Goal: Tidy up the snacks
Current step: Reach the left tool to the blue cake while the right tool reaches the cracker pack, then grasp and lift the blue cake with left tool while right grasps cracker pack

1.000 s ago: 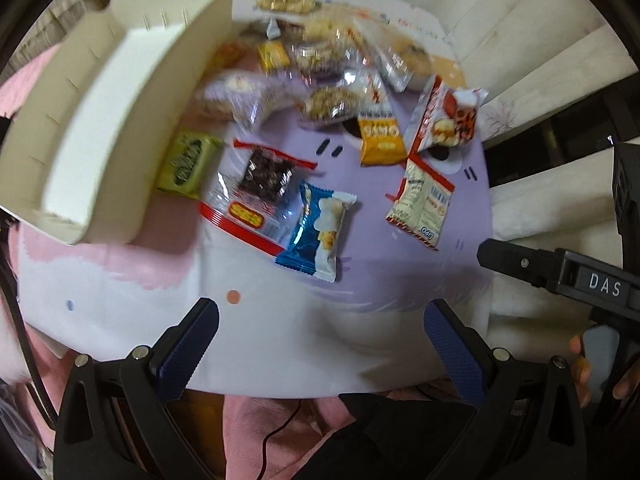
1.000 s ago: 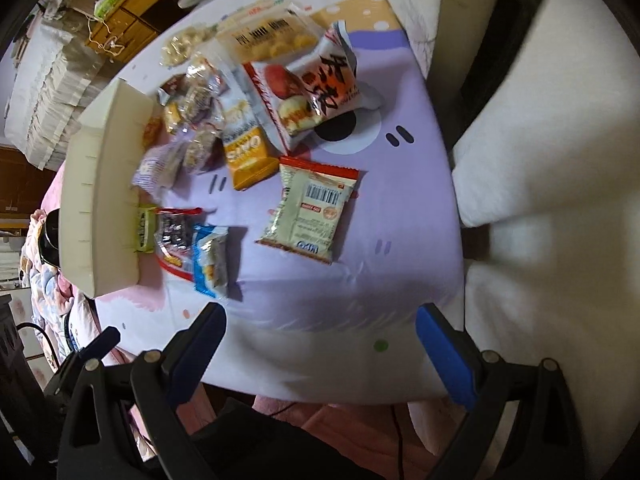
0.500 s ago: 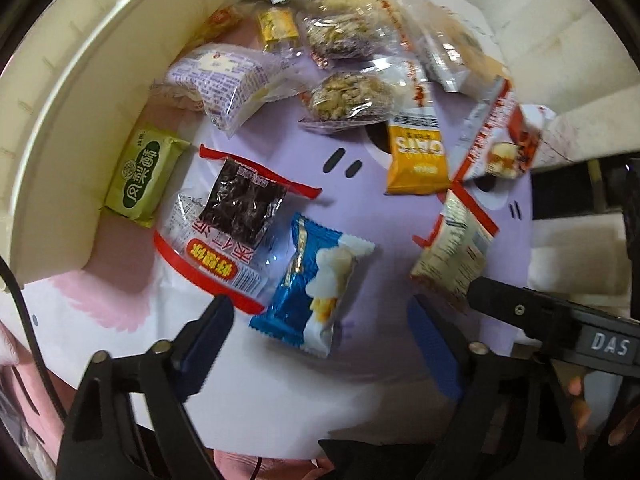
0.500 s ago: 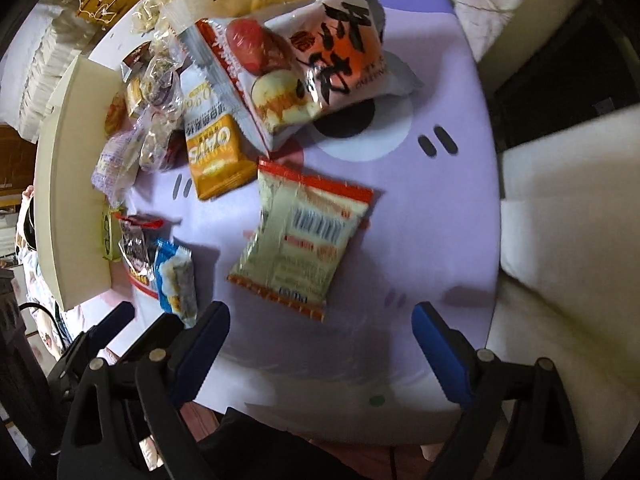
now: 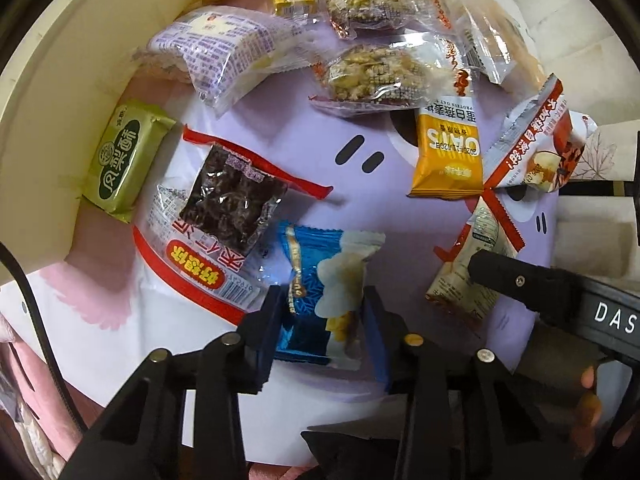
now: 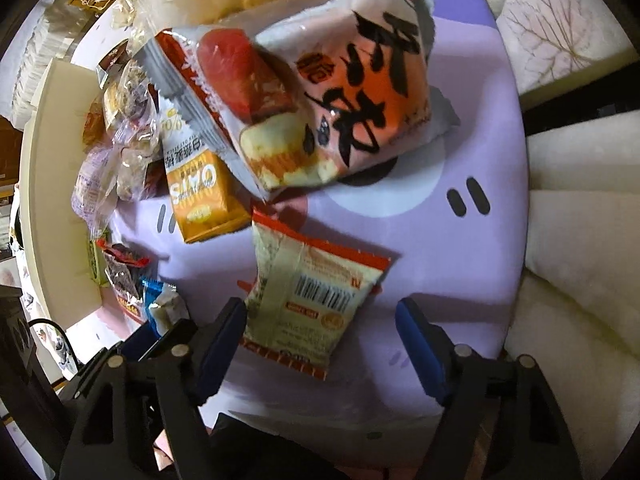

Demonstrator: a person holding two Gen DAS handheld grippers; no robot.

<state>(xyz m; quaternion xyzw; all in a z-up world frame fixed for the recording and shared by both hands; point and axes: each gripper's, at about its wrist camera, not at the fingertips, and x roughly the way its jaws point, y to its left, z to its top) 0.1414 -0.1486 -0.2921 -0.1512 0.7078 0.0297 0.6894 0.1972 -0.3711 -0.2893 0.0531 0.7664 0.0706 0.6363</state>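
Blue foil and a white puffed picture mark the small snack packet (image 5: 320,292) that the left gripper (image 5: 322,328) has between its pads. Its jaws have just been closing, and both blue pads now press on the packet's lower end, one on each long side, so the packet is gripped where it lies on the lilac cartoon-face mat (image 5: 352,208), near the mat's front edge. Just left of it, touching or slightly under its edge, lies a clear red-trimmed packet (image 5: 224,224) with dark pieces inside. A green wrapped cake (image 5: 124,160) lies at the mat's left edge, against the wall of the cream tray (image 5: 52,92).

The right gripper (image 6: 320,332) points steeply down over a pale packet with a red top edge and a barcode (image 6: 304,296). Its jaws have just been closing too, yet they stand apart: the left pad is at the packet's edge, the right pad clear of it, so nothing is clamped. This packet lies toward the mat's front right. Behind it lie an orange oats packet (image 6: 200,196) and a large red-and-white cake bag (image 6: 320,108), which overlaps the oats packet's corner. Clear wrapped nut bars (image 5: 376,72) crowd the mat's far side.
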